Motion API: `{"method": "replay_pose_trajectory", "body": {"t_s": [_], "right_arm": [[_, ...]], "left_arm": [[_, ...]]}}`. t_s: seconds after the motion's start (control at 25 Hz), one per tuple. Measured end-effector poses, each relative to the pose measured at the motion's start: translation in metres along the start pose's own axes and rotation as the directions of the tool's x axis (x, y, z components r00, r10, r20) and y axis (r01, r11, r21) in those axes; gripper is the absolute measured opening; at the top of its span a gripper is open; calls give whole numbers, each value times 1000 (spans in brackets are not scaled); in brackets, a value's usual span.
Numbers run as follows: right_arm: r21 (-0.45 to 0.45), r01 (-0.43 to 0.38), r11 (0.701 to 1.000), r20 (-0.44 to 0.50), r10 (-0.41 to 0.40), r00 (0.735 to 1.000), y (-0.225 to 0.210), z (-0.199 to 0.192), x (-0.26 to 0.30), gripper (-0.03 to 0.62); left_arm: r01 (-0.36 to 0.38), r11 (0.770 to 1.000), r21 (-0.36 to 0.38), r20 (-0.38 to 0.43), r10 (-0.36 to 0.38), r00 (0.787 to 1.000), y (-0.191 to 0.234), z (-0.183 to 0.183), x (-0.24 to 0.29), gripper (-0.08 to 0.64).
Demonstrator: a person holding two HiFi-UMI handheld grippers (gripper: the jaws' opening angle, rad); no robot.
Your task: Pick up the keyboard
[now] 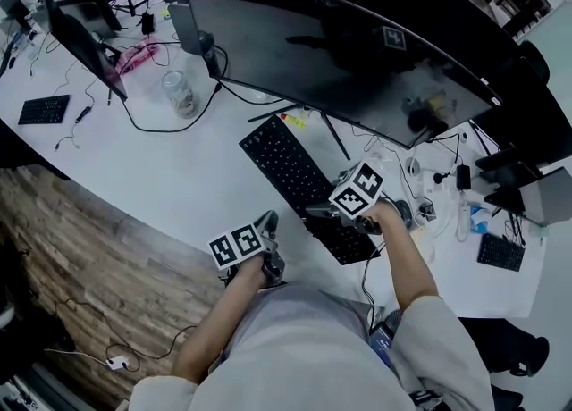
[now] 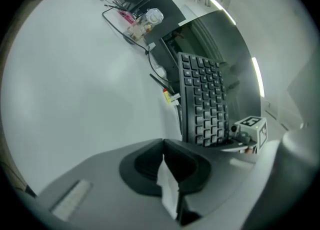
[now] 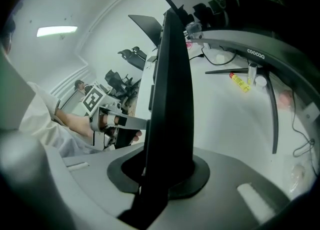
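Keyboard [image 1: 290,168], white desk [image 1: 179,177], perhaps wooden floor [image 1: 89,248]

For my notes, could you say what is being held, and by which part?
The right gripper clamps the keyboard's near end; the left gripper holds nothing.

Sleeves [image 1: 438,338] are pale; the left hand-held gripper [image 1: 267,223] and right hand-held gripper [image 1: 315,213] bear white cubes [image 1: 357,189] (black-square markers).

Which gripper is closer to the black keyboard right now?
Right. The right gripper has its jaws clamped on the near end of the keyboard; the left gripper sits apart from it near the edge of the desk, jaws together and empty.
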State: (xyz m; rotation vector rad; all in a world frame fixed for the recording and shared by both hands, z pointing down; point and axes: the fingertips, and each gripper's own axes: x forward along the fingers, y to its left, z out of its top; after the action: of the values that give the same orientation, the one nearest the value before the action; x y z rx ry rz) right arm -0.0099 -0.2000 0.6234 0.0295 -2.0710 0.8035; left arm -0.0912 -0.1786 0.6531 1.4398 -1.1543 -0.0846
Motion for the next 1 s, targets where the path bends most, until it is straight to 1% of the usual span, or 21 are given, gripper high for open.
{"method": "replay_pose_trajectory", "body": {"t_s": [0.36, 0.52, 0.68, 0.88, 1.0], "right_arm": [[-4, 41, 999, 119, -40, 992, 18, 4, -22, 78], [3, 65, 998, 178, -64, 982, 26, 7, -34, 78], [10, 81, 997, 222, -81, 972, 32, 8, -41, 78], [27, 133, 991, 270, -135, 953, 34, 8, -51, 77], [43, 157, 987, 305, -162, 938, 36, 5, -59, 77]], "left_arm": [[36, 990, 139, 69, -46, 997, -30, 15, -24, 0], [44, 984, 171, 93, -61, 994, -37, 19, -36, 0], [63, 981, 186, 94, -82, 992, -42, 19, -41, 0], [79, 967, 243, 95, -105, 990, -52, 19, -50, 0], [99, 953, 286, 106, -134, 985, -67, 18, -56, 0]]}}
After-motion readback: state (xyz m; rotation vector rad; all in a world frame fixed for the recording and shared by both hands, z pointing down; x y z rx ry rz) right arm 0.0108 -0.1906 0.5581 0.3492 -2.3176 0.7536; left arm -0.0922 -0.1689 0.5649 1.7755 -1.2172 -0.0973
